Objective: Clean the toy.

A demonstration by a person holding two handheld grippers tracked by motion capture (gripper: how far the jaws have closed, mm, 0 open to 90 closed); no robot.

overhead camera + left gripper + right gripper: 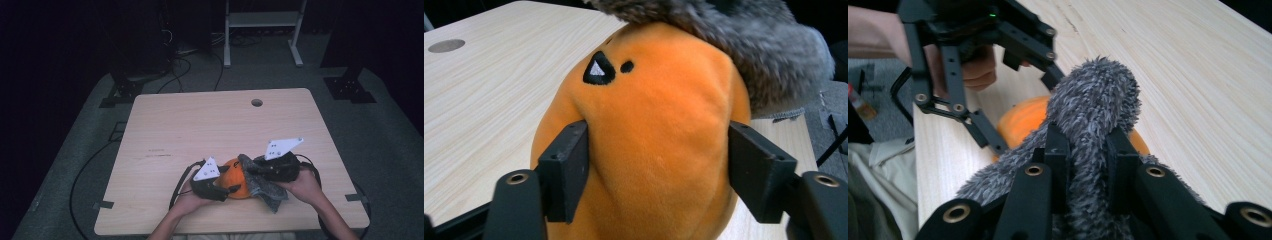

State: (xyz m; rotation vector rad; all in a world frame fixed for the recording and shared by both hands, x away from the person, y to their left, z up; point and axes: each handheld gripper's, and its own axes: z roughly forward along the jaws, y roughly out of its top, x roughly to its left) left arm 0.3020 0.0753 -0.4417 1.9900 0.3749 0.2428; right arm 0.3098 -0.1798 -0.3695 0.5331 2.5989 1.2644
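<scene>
A light wooden bench (pixel 200 130) carries the work, and everything is gathered near its front edge, a little right of the middle. The largest thing there is an orange plush toy (pixel 235 184), rounded like a pumpkin, with a small stitched black triangle and dot on its upper side; it rests on the bench between the two hands. Draped over its top and far side is a grey furry cloth (pixel 262 187), shaggy and limp, which spills down onto the bench toward the front right corner. The plush is judged to be light, soft and easily squashed, not fragile and not slippery; it is best taken across its broad middle, where the stuffing gives and the pile offers grip. The cloth is judged lighter still and wholly floppy, so that a pinched fold is the only sure hold. The left hand-held gripper (pixel 656 175) is set around the plush, one jaw at each flank, with the pads pressed against the orange fabric, so the toy is grasped at its widest part. The right hand-held gripper (pixel 1087 165) is clenched on a bunched fold of the grey cloth, which rises between its jaws just above and beside the plush.
</scene>
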